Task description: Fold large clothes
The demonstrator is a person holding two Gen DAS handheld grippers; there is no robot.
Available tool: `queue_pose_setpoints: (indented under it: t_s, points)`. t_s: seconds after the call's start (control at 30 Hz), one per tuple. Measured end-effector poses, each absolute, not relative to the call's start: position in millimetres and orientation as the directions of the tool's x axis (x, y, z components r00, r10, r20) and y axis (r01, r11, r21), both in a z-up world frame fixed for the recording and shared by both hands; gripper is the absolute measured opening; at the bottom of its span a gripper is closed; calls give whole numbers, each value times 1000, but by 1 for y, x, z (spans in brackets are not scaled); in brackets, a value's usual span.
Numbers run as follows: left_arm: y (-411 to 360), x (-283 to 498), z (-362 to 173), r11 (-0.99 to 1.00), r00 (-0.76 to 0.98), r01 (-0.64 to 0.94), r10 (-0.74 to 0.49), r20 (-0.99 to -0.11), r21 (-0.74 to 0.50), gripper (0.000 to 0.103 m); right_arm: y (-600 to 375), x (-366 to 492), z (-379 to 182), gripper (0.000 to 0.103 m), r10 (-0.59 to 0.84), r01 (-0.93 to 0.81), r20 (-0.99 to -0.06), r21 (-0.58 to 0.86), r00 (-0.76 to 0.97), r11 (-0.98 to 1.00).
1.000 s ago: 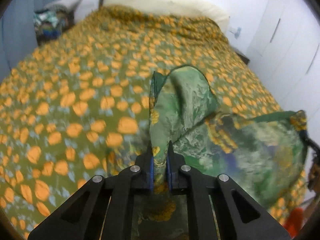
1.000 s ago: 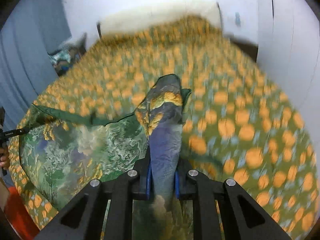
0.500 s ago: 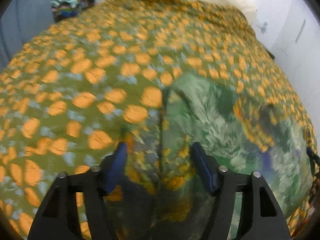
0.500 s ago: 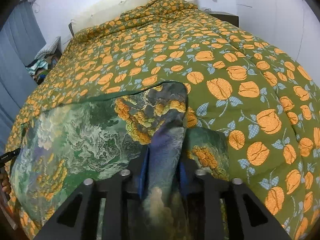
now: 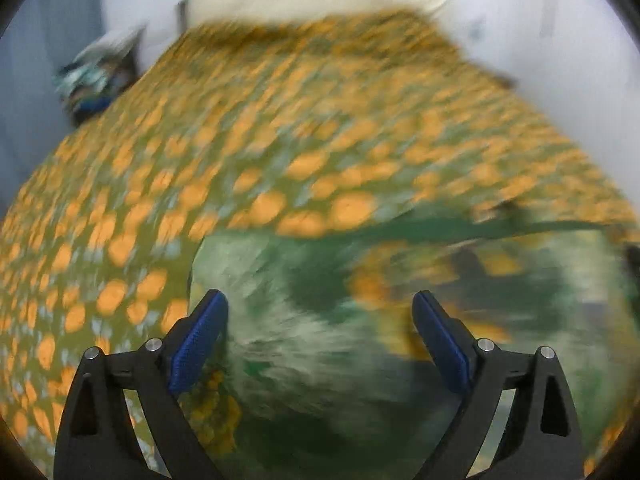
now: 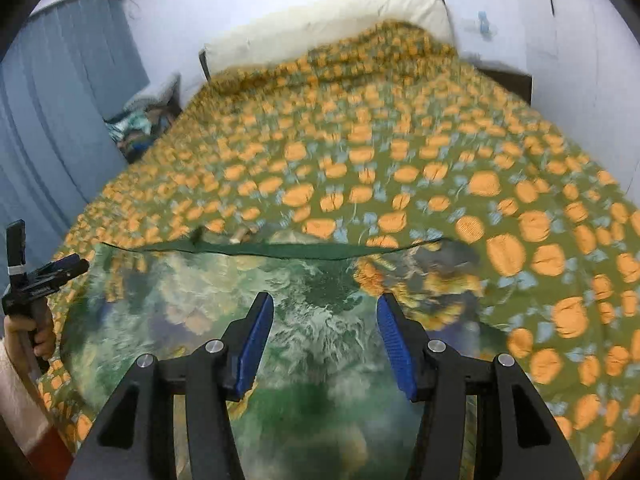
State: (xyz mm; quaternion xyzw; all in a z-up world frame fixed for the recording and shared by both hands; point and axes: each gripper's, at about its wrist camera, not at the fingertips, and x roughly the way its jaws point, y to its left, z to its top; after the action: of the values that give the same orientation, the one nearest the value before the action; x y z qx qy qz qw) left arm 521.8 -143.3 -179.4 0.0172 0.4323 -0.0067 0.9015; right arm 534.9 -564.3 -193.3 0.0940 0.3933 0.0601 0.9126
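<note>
Both grippers hang just over the green printed garment [image 6: 208, 300], jaws opening, nothing clamped between the blue pads. That cloth lies spread on the near end of the bed, its dark hem [image 6: 280, 249] running straight across the orange-flowered bedspread [image 6: 400, 168], probably laid flat so a fold can start. Left gripper [image 5: 320, 328] stands very wide; its view is smeared, so whether the pads brush the fabric I can't say. Right gripper [image 6: 325, 332] gapes about halfway. A pale pillow [image 6: 328, 24] sits at the far end.
</note>
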Motion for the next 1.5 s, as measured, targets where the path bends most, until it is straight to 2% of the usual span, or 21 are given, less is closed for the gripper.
queue_pose_setpoints:
  t_s: [0.1,0.13,0.2,0.27,0.37,0.47,0.6,0.7,0.8,0.87,1.0,1.23,1.5]
  points:
    - [-114,529,-198,995,584,-36,-53,-810,-91,90,-583,554,-232,53,179,58,-759,274,626,960]
    - [-109,528,-194,993,587,-46,-64,-807,-112,85,-588,554,-235,53,192,74,-753,303,629,950]
    - [-115,520,-174,996,607,-22,-54,-793,-85,84,-594,547,-226,53,194,85,-728,328,658,941]
    - [-129,506,-153,995,648,51,-97,-755,-84,86,-592,536,-209,53,198,63,-695,331,691,942]
    - [-178,478,-120,957,660,254,-275,-699,-137,95,-587,509,-186,53,227,8,-648,338,727,941]
    - [-241,465,-124,898,592,432,-352,-724,-84,97,-580,477,-171,54,265,-33,-606,365,750,930]
    - [-301,500,-188,882,493,465,-182,-851,81,96,-572,429,-156,54,310,-59,-550,426,776,903]
    - [-299,538,-210,928,470,372,-168,-866,22,102,-569,393,-150,57,322,-63,-521,454,791,889]
    - [-299,560,-210,961,462,275,-159,-872,-30,102,-567,362,-143,58,315,-67,-502,451,806,890]
    - [-302,561,-211,961,462,278,-139,-876,-5,101,-566,347,-141,59,302,-70,-497,432,814,899]
    - [-302,526,-201,934,465,355,-147,-873,32,100,-561,331,-143,60,288,-83,-498,393,818,916]
    - [-299,450,-197,876,501,463,-129,-856,139,100,-564,323,-162,60,291,-62,-500,425,816,903]
    - [-291,402,-206,895,514,425,-116,-850,135,100,-568,317,-176,60,258,-20,-524,416,812,909]
